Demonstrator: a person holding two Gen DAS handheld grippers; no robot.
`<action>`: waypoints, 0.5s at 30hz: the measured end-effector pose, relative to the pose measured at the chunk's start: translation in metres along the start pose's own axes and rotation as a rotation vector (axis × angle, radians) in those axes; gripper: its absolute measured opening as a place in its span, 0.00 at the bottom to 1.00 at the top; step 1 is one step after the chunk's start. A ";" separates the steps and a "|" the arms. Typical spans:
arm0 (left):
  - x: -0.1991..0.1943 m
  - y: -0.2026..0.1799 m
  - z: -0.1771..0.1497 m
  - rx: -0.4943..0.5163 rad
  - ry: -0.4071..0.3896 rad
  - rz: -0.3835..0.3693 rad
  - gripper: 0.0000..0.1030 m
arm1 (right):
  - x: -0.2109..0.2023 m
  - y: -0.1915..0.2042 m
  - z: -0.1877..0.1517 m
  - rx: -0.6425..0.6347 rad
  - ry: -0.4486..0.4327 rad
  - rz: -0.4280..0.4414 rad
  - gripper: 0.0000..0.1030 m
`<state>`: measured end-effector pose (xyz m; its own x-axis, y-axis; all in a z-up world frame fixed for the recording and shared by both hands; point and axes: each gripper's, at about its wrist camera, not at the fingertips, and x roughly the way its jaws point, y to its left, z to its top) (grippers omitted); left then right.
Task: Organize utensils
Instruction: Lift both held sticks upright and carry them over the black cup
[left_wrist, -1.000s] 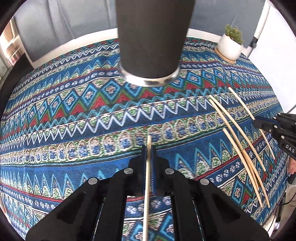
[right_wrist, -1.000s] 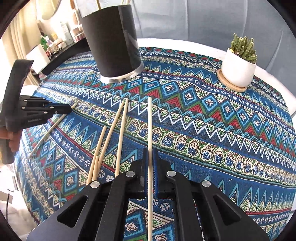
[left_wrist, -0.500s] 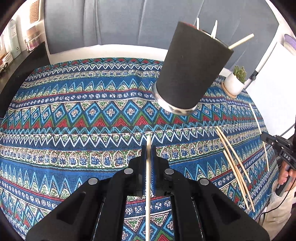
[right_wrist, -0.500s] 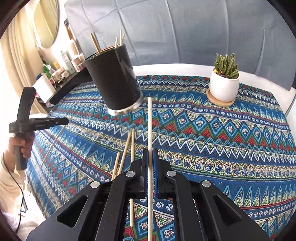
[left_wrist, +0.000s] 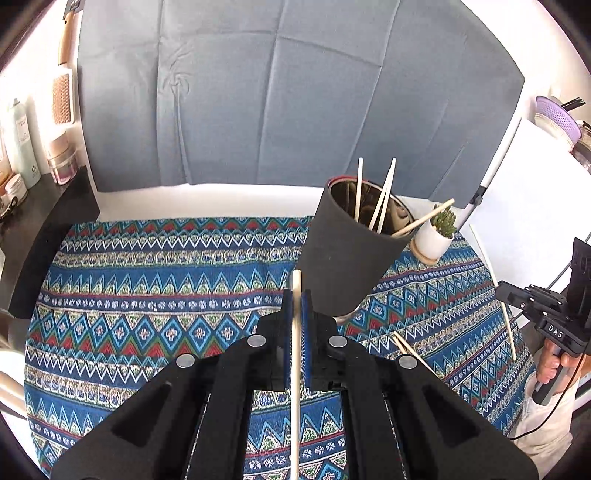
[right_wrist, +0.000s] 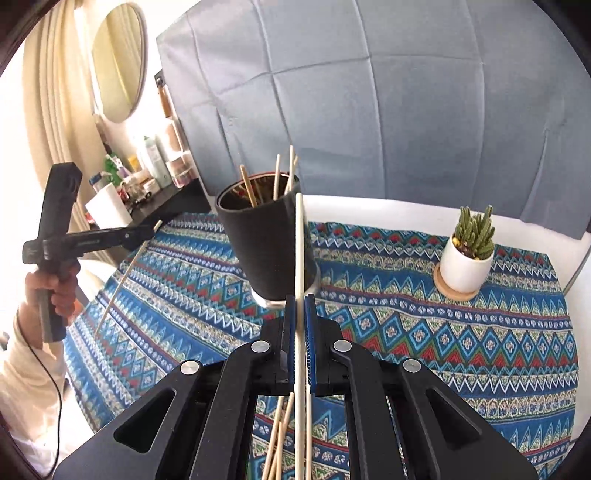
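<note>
Now both claws pinch a chopstick: left claw (left_wrist: 295, 306), right claw (right_wrist: 300, 314), both raised near the black cup (right_wrist: 264, 236). Risk: a long stick (right_wrist: 299, 251) pivoting in the pads and missing or tipping the crowded cup on the surface (right_wrist: 461, 332).

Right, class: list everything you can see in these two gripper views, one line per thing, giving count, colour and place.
Cup: one, black with a silver base, on the cloth near mid-table, holding several pale chopsticks.
Held chopsticks: two, pale wood, one in the left gripper, one in the right gripper.
Loose chopsticks: a few, pale wood, lying on the cloth below the right gripper.
Tablecloth: one, blue with red, green and white zigzags, covering the table.
Potted cactus: one, green in a white pot on a wooden coaster, far right of the table.
Bottles and jars: several, mixed colours, on the dark side shelf.
Left gripper: black, shut on a chopstick.
Right gripper: black, shut on a chopstick.
</note>
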<state>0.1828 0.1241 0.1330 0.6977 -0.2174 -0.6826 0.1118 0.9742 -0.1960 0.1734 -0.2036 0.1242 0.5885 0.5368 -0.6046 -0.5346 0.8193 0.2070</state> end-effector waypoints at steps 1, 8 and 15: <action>-0.001 -0.002 0.006 0.013 -0.008 -0.001 0.05 | 0.001 0.002 0.006 0.004 -0.007 0.016 0.05; 0.000 -0.009 0.053 0.086 -0.063 0.007 0.04 | 0.011 0.009 0.047 0.027 -0.068 0.095 0.05; 0.010 -0.018 0.101 0.101 -0.150 -0.086 0.05 | 0.032 0.003 0.082 0.053 -0.184 0.212 0.05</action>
<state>0.2590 0.1105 0.2003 0.7793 -0.2957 -0.5525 0.2408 0.9553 -0.1718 0.2407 -0.1678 0.1683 0.5694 0.7209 -0.3951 -0.6278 0.6916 0.3572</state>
